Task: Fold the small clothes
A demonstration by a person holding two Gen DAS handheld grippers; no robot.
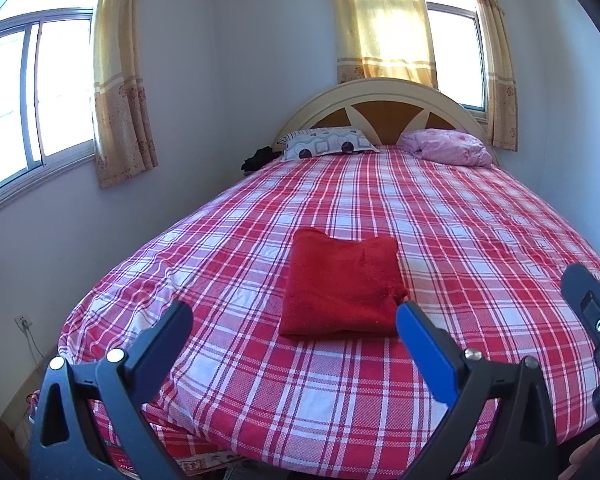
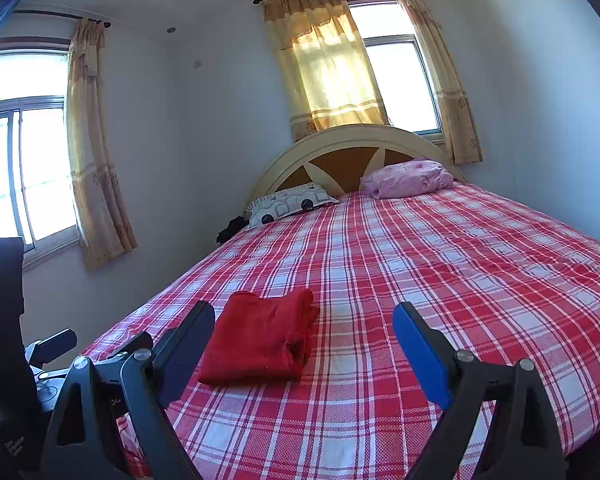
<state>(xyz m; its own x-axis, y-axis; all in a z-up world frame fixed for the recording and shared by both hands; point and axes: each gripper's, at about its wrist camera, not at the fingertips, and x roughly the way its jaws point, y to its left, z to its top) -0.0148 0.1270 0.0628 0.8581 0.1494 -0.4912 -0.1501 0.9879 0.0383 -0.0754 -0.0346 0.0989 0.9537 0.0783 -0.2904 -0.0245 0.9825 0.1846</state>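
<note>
**Red garment lies folded on the bed, both claws wide and empty**

The soft red fleecy garment [image 1: 340,284], folded into a thick rough square, rests on the red-and-white plaid bedsheet [image 1: 460,220], on the part of the bed far from the arched cream-and-brown headboard [image 1: 380,108]. It looks light, limp and slightly grippy, likely to sag and unfold if lifted by one layer; a pinch through all layers at a corner or along a folded edge should hold best.

The left claw [image 1: 294,322] hangs just short of the garment's near edge, jaws spread wide, nothing between them, tilted down toward the cloth. The right claw [image 2: 304,320] sits beside the garment, on its right, likewise wide open and empty, angled more shallowly. Neither touches the cloth.
</note>
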